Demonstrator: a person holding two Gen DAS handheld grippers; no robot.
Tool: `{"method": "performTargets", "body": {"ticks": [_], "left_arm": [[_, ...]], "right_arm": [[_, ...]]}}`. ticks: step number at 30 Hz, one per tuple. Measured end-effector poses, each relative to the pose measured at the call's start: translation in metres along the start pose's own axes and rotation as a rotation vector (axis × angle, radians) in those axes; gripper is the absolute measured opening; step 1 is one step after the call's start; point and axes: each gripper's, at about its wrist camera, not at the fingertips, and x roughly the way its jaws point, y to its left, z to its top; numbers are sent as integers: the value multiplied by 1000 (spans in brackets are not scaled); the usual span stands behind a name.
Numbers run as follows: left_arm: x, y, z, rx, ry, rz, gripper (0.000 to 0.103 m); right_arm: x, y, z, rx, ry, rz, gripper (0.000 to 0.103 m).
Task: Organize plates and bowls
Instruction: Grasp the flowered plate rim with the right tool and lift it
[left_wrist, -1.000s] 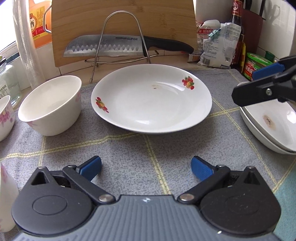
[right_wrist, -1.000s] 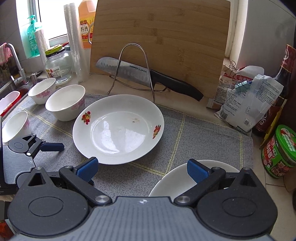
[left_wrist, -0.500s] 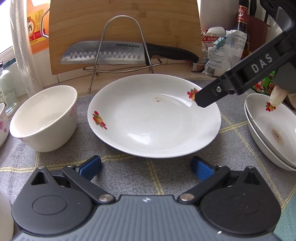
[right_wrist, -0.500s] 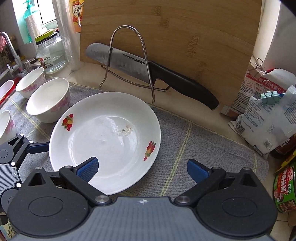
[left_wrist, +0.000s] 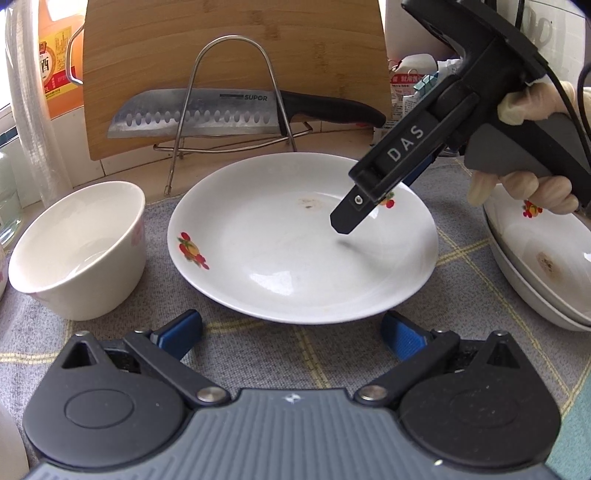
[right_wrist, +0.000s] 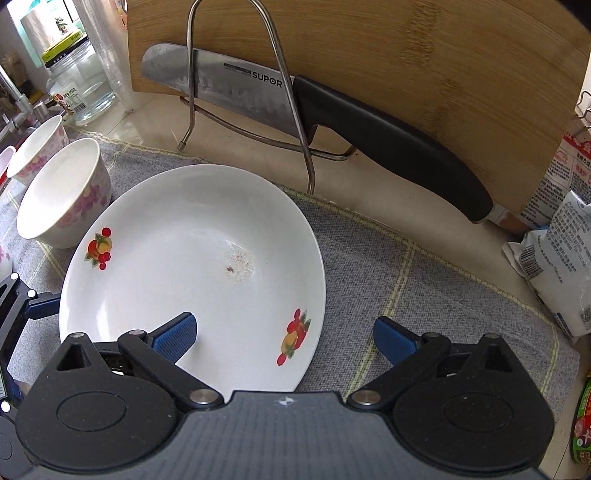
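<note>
— From the left wrist view, what is seen on the cloth?

— On the grey woven cloth (left_wrist: 258, 354) with thin yellow grid lines, a round, glossy white plate (left_wrist: 303, 240) with fruit prints and a small brown speck is seen lying flat. A smooth, deep white bowl (left_wrist: 79, 251) is set just to its left, and a stack of similar plates (left_wrist: 543, 258) is cut off at the right edge. The left gripper (left_wrist: 291, 330) is held low, just short of the plate's near rim, its ribbed blue pads spread wide with nothing between them. The right gripper (left_wrist: 345, 223) — matt black, lettered "DAS" — is angled down over the plate's right half, gripped by a gloved hand (left_wrist: 524, 184); its jaw gap cannot be judged from here.

— And from the right wrist view?

— The same plate (right_wrist: 192, 273) is seen from above, with the right gripper's (right_wrist: 284, 336) jaws wide apart: the left pad is over the plate's inside, the right pad over bare cloth, so the plate's rim lies between them — contact cannot be told. A floral bowl (right_wrist: 62, 192) stands beside the plate. Behind, a steel-bladed knife (right_wrist: 295, 107) with a black handle is propped in a bent wire stand (right_wrist: 236, 74) against a bamboo board (right_wrist: 424, 66).
</note>
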Motion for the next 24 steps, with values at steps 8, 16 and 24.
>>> {"method": "performTargets", "body": {"ticks": [8, 16, 24], "left_arm": [[7, 7, 4, 30, -17, -31, 103], [10, 11, 5, 71, -26, -75, 103], [10, 13, 4, 84, -43, -83, 103]], "right_arm": [[4, 2, -3, -41, 1, -21, 103], [2, 0, -4, -58, -8, -14, 103], [-1, -3, -6, -67, -11, -8, 103]]}}
